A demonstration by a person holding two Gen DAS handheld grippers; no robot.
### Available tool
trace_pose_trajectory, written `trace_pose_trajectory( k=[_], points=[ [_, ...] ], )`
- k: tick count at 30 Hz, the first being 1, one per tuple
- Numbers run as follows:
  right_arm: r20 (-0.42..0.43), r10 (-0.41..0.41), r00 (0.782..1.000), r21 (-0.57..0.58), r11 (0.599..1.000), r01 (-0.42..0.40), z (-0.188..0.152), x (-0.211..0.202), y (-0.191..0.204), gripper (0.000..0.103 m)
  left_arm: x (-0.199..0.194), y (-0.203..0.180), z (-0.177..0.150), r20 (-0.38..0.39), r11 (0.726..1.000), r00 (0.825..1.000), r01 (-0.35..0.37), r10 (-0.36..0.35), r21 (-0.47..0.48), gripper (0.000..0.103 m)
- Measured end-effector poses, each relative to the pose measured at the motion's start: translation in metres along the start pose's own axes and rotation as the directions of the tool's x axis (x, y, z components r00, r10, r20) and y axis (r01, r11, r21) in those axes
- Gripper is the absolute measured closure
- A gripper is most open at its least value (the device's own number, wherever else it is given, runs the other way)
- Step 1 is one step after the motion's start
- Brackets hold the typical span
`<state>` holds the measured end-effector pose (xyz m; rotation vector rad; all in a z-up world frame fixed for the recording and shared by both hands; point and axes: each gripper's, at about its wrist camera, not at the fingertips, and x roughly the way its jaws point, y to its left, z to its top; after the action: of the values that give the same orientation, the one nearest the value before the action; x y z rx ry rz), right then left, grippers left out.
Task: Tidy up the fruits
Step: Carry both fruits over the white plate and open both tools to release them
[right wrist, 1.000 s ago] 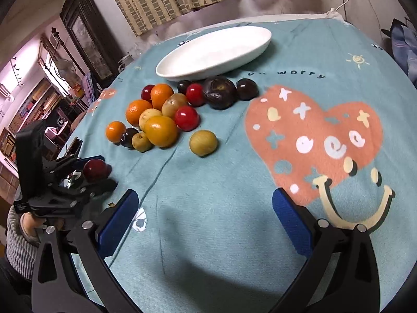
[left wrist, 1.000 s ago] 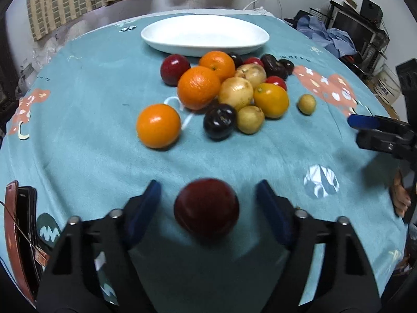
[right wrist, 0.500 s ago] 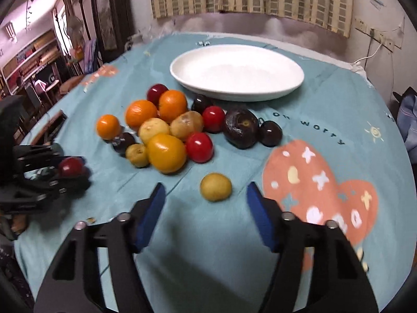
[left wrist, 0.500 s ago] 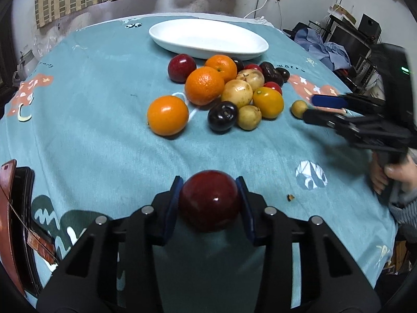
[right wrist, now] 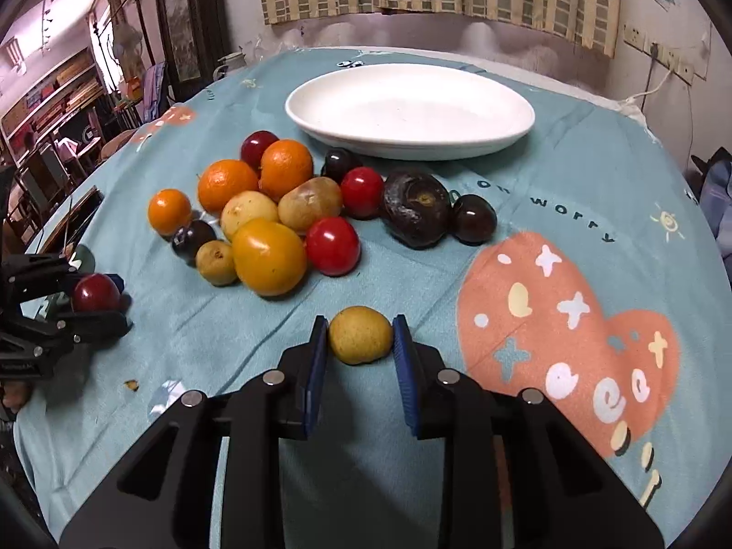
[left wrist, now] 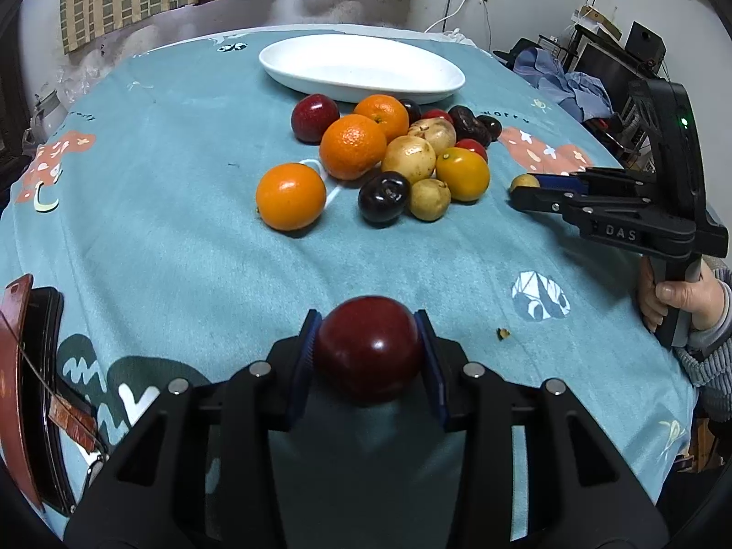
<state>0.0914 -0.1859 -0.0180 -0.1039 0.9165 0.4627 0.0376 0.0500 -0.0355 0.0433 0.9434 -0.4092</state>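
Observation:
My left gripper (left wrist: 368,352) is shut on a dark red plum (left wrist: 368,348), held just above the teal tablecloth; it also shows in the right wrist view (right wrist: 95,293). My right gripper (right wrist: 360,336) is shut on a small yellow fruit (right wrist: 360,335) that rests on the cloth; this fruit peeks out beside that gripper in the left wrist view (left wrist: 524,181). A pile of oranges, plums, yellow and red fruits (left wrist: 393,155) lies mid-table. An empty white oval plate (right wrist: 411,110) stands behind the pile.
A phone in a brown case (left wrist: 27,393) lies at the table's left edge. A small crumb (left wrist: 503,333) sits on the cloth. The tablecloth has a pink heart print (right wrist: 567,334) at the right. Clutter and furniture surround the table.
My left gripper closed on the dark red plum. My right gripper swung in toward the small yellow fruit and closed around it.

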Motion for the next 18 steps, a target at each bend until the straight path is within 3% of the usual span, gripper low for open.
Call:
trace_pose_trajectory(
  k=[4,8,12,16,17,18],
  points=[
    [0.084,0.021,0.996,0.042,0.999,-0.024,0.024,-0.023,-0.008,0.075,-0.002,-0.006,0.025,0.028,1.0,1.0,0.002,-0.003,0.018,0.062],
    [0.179,0.001,0.984,0.073,0.997,-0.014,0.073,-0.037,-0.02,0.074,0.0,-0.017,0.089,0.118,0.999,0.993,0.003,-0.008,0.042,0.062],
    [0.201,-0.042,0.979,0.116,0.993,0.019,0.114,-0.008,-0.035,0.074,0.03,-0.021,0.157,0.168,1.0,0.986,-0.003,0.0,0.018,0.061],
    [0.171,-0.043,0.984,0.155,0.988,0.017,0.132,0.032,-0.044,0.073,0.065,-0.013,0.193,0.17,0.999,0.985,-0.031,0.034,-0.022,0.061],
    [0.17,-0.058,0.984,0.164,0.986,0.03,0.133,0.04,-0.048,0.061,0.072,-0.008,0.198,0.163,0.999,0.986,-0.024,0.03,-0.038,0.061],
    [0.177,-0.092,0.98,0.171,0.983,0.062,0.132,0.041,-0.049,0.043,0.076,-0.004,0.2,0.163,0.998,0.986,-0.014,0.023,-0.055,0.059]
  ],
)
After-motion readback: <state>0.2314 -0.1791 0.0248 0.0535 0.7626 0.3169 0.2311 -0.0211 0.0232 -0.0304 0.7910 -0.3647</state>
